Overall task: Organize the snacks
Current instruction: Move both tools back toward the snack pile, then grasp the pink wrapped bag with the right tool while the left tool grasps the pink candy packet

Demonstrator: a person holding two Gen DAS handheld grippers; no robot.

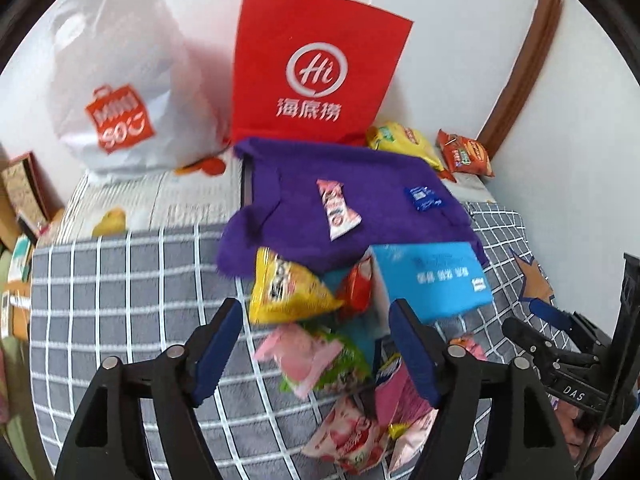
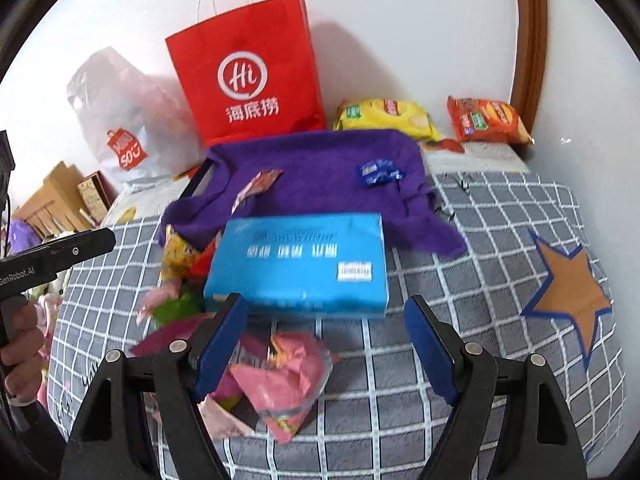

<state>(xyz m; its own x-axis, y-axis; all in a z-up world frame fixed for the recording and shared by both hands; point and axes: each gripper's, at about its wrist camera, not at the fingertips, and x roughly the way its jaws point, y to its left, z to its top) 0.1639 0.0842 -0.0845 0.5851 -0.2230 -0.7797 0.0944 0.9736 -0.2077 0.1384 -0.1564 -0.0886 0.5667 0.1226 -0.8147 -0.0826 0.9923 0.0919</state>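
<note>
My left gripper (image 1: 316,344) hangs open over a pile of snack packets on the bed: a yellow packet (image 1: 284,288), a red one (image 1: 356,288), a pink and green one (image 1: 320,364) and pink wrappers (image 1: 360,432). None is pinched between its blue pads. My right gripper (image 2: 326,344) is open too, above crumpled pink packets (image 2: 280,372) and just in front of a blue box (image 2: 300,264). Behind the box lies a purple cloth (image 2: 320,168) bearing a small blue packet (image 2: 378,172) and a pink biscuit packet (image 1: 338,212).
A red paper bag (image 2: 248,76) and a white plastic bag (image 2: 128,120) stand against the wall. A yellow chip bag (image 2: 384,114) and an orange one (image 2: 488,118) lie at the back right. The bed has a grey checked cover (image 2: 460,280). Cardboard boxes (image 2: 56,200) are beside it.
</note>
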